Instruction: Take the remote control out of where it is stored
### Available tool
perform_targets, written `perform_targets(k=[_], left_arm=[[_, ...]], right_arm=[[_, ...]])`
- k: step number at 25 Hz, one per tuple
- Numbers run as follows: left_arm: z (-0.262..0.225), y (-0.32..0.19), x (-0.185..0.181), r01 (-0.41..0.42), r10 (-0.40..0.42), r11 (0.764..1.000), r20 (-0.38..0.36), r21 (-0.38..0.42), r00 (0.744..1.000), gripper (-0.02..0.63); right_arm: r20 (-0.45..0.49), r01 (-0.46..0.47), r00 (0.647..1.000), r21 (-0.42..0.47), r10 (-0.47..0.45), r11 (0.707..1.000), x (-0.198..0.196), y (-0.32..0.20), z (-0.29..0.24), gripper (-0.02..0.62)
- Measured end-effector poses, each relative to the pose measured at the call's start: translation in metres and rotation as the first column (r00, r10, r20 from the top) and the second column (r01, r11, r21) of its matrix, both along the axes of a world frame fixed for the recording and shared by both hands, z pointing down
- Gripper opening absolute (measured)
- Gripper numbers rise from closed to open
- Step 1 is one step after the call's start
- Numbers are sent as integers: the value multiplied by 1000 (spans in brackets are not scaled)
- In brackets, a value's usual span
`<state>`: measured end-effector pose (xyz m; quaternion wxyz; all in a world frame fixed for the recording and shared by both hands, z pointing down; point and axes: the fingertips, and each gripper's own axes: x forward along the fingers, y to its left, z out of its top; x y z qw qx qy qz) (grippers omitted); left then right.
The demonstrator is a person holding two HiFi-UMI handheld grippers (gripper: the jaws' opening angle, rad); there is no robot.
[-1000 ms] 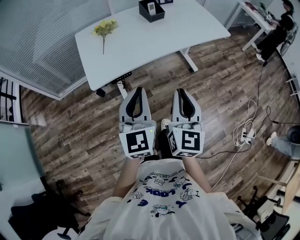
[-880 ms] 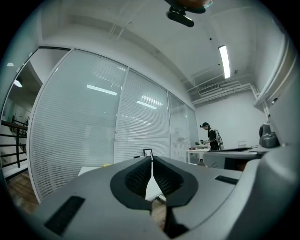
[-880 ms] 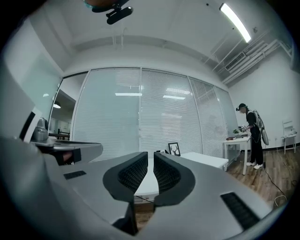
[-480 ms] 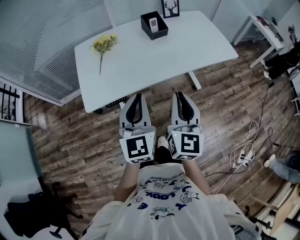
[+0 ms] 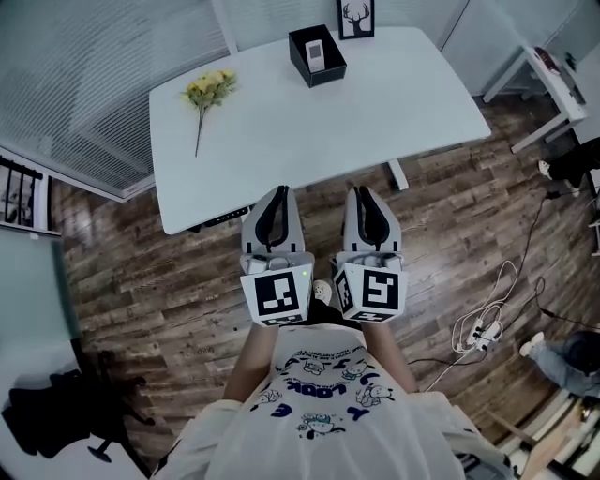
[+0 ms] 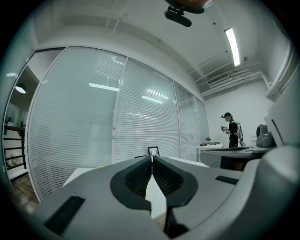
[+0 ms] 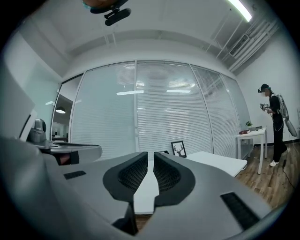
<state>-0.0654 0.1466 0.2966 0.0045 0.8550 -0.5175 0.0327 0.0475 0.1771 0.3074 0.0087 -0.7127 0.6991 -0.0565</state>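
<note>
Presently: left hand-held gripper (image 5: 276,191) jaws pressed together, empty. Right hand-held gripper (image 5: 364,190) jaws nearly together with a thin slit between, also empty. Both held level, side by side at the near edge of the white worktop (image 5: 375,103). Remote control (image 5: 316,52) lies in the black box (image 5: 328,77) at the far side, beside a framed deer picture (image 5: 356,17), well apart from both. Yellow flower (image 5: 208,86) lies to the left

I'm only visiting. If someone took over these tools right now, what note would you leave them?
Left tool: shut, empty.
Right tool: jaws a sliver apart, empty.
Both are by the near edge of the white table.
Remote control: in the black box at the table's far side.
Done: nothing grasped yet.
Left: reach across, grip the remote, lift it out.
</note>
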Motion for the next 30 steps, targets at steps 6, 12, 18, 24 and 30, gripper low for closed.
perform_targets(k=[6, 12, 18, 24, 30], left_arm=[[5, -32, 15, -1, 1, 1000, 3, -6, 1000, 21], [8, -80, 40, -13, 13, 1000, 0, -7, 1000, 21], [11, -132, 61, -22, 22, 1000, -6, -9, 1000, 21], [11, -189, 75, -27, 27, 999, 14, -25, 1000, 23], [11, -241, 74, -20, 20, 999, 3, -39, 1000, 23]], right_arm=[[6, -9, 1000, -6, 9, 1000, 18, -28, 6, 57], [0, -24, 1000, -8, 24, 1000, 46, -74, 9, 57], [-8, -35, 999, -1, 35, 999, 68, -124, 8, 57], [1, -47, 999, -16, 47, 999, 83, -181, 8, 57], [-9, -47, 999, -25, 47, 999, 85, -230, 6, 57]])
